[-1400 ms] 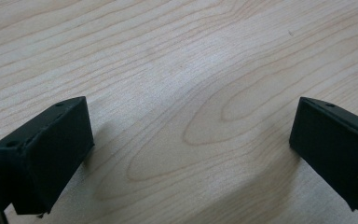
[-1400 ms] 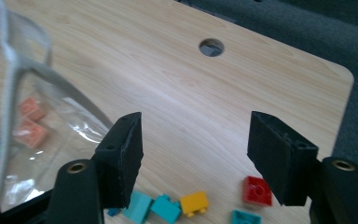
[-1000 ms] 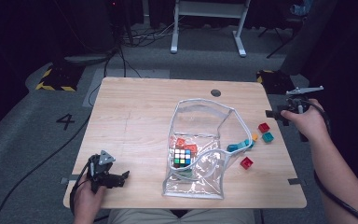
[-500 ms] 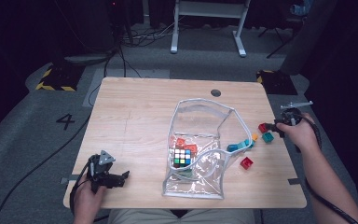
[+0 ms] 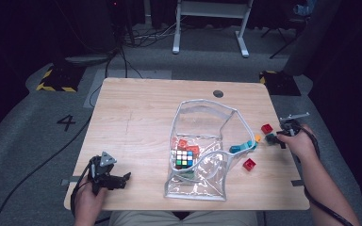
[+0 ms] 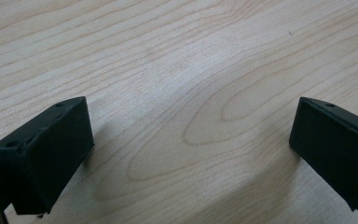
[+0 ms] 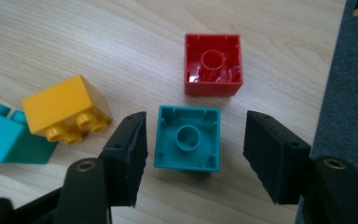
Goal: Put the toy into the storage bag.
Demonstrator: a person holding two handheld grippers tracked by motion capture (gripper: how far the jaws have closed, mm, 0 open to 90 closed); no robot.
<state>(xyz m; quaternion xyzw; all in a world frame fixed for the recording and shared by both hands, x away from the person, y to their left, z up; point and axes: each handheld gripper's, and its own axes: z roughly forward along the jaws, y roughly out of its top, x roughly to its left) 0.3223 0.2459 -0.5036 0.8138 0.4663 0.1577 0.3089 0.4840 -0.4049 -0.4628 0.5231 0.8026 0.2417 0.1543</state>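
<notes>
Right gripper view shows the right gripper (image 7: 193,156) with its jaws spread wide on either side of a small teal plastic building block (image 7: 188,137) lying hollow side up, neither pad touching it yet. Just beyond sits a red plastic block (image 7: 213,64), also upturned, and to one side a yellow studded block (image 7: 65,108), all near the right edge of the light wooden tabletop (image 5: 136,117). A clear zip pouch (image 5: 202,155) holding a colour cube lies mid-table. This looks like the approach to a grasp; next the jaws must close squarely on the teal block's side walls. At the near left corner the left gripper (image 6: 189,154) rests fully open over bare wood, holding nothing.
</notes>
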